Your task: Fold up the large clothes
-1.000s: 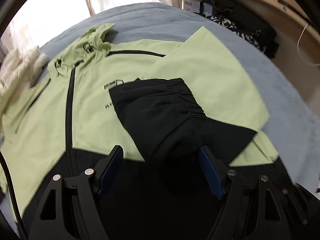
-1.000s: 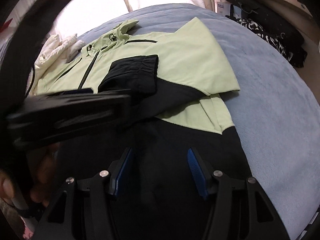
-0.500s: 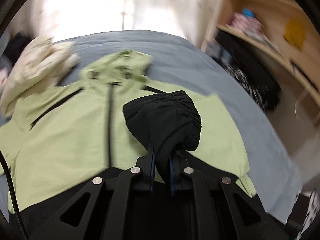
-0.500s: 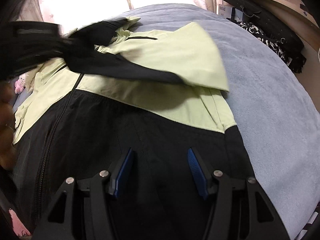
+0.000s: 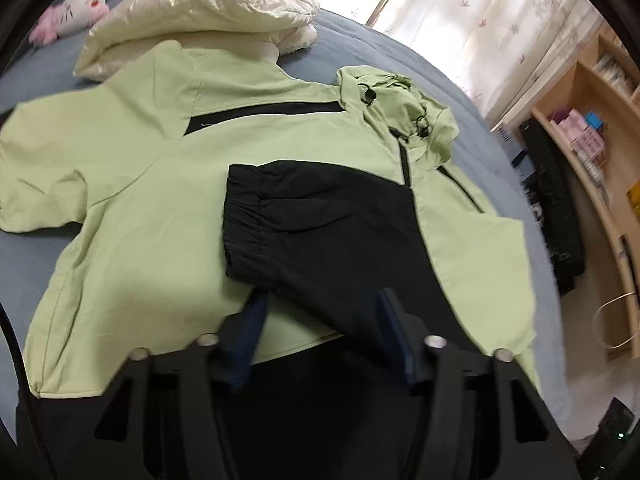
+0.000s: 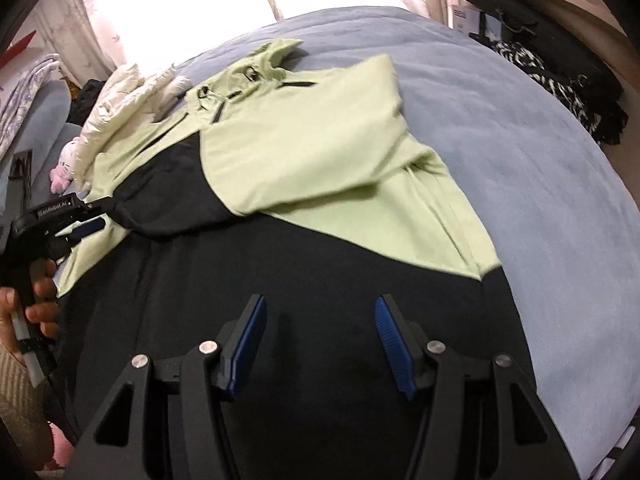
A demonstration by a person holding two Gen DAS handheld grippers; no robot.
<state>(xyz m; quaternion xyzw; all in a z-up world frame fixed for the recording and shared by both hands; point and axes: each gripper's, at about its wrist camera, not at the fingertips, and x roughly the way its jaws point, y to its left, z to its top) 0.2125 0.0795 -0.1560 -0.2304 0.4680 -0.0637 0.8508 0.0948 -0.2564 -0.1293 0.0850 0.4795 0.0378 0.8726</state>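
A light green and black hooded jacket [image 5: 132, 216] lies front up on a blue-grey bed; it also shows in the right wrist view [image 6: 304, 152]. One sleeve is folded across the chest, and its black cuff [image 5: 248, 224] rests left of the zip. My left gripper [image 5: 322, 320] is open, its fingers astride the black sleeve [image 5: 340, 240] just behind the cuff; it shows from the side in the right wrist view [image 6: 86, 226]. My right gripper [image 6: 320, 320] is open and empty above the black lower part of the jacket [image 6: 280, 288].
A cream puffer jacket [image 5: 192, 12] and a pink plush toy [image 5: 72, 16] lie at the head of the bed [image 6: 520, 140]. Wooden shelves [image 5: 588, 168] with dark bags [image 6: 560, 80] stand on the right. A curtained window is behind.
My left gripper carried the black cuff across the chest to the left, laid it down and opened. The right gripper stayed open over the hem.
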